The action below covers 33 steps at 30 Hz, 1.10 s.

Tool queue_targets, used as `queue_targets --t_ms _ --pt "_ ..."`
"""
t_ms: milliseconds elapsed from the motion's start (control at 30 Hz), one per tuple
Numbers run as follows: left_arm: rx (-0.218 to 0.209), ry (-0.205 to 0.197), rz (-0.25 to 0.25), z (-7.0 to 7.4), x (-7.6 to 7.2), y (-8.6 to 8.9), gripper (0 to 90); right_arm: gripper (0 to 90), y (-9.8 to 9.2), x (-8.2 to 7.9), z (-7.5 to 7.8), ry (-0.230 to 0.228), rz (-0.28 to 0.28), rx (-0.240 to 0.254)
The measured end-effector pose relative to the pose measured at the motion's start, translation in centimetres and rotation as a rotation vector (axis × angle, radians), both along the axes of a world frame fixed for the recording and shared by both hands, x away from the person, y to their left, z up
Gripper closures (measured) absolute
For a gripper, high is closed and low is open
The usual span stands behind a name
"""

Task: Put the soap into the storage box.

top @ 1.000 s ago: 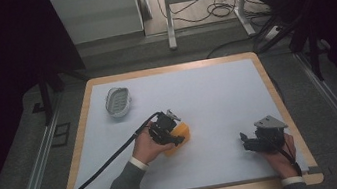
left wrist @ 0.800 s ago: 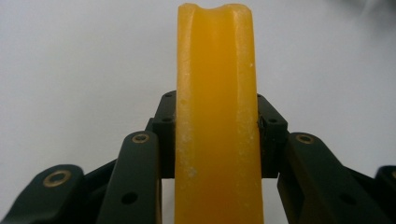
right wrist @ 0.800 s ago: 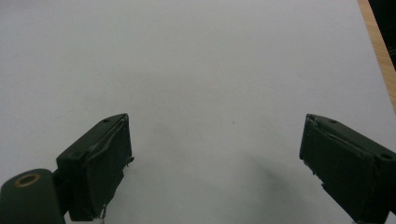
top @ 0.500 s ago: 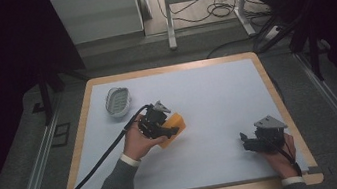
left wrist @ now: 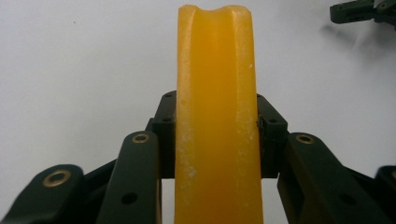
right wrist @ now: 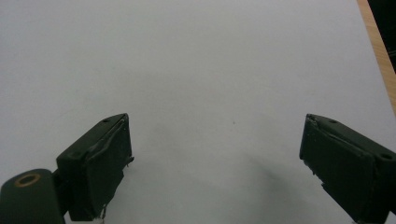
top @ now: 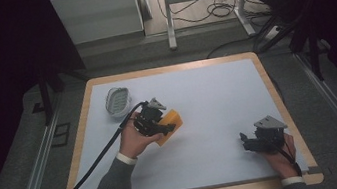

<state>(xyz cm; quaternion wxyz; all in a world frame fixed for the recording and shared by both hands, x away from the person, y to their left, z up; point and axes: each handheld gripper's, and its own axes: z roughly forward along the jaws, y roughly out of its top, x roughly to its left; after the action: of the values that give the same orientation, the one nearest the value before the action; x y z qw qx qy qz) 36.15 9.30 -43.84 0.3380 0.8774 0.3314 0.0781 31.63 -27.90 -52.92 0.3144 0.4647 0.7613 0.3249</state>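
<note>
Soap, in the form of an orange-yellow bar (left wrist: 217, 116), is clamped edge-on between the jaws of the left claw (top: 156, 122), which is clenched on its two broad sides; the bar is held above the white surface (top: 207, 98), near its left half, just to the right of a pale oval soap dish (top: 118, 101) that lies near the far left corner. The right claw (top: 250, 144) rests near the right edge of the surface with its jaws spread wide and nothing between them, as is seen in the right gripper view.

The step in hand is judged to be the carrying of the bar to the dish. For this to be done well, the grip should be kept firm and even, since such a bar is likely slippery and is held by a narrow band only. The bar should be brought over the middle of the dish, turned flat, lowered until it is borne by the dish, and only then released.

Compared with the earlier frames, the left hand and the bar are seen farther left and nearer the dish, lifted off the surface. The right claw is unchanged in place.
</note>
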Motion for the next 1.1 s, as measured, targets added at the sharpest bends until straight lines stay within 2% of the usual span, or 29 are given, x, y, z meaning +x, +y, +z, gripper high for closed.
queue_targets --t_ms 733,1100 --pt "-0.022 -0.027 0.04 1.7 0.5 1.9 61.1 9.3 0.0 0.0 0.0 -0.004 0.0 -0.003" --pt "-0.013 -0.035 0.059 2.5 0.8 3.0 61.1 9.3 -0.1 -0.1 0.0 -0.01 0.007 0.004"
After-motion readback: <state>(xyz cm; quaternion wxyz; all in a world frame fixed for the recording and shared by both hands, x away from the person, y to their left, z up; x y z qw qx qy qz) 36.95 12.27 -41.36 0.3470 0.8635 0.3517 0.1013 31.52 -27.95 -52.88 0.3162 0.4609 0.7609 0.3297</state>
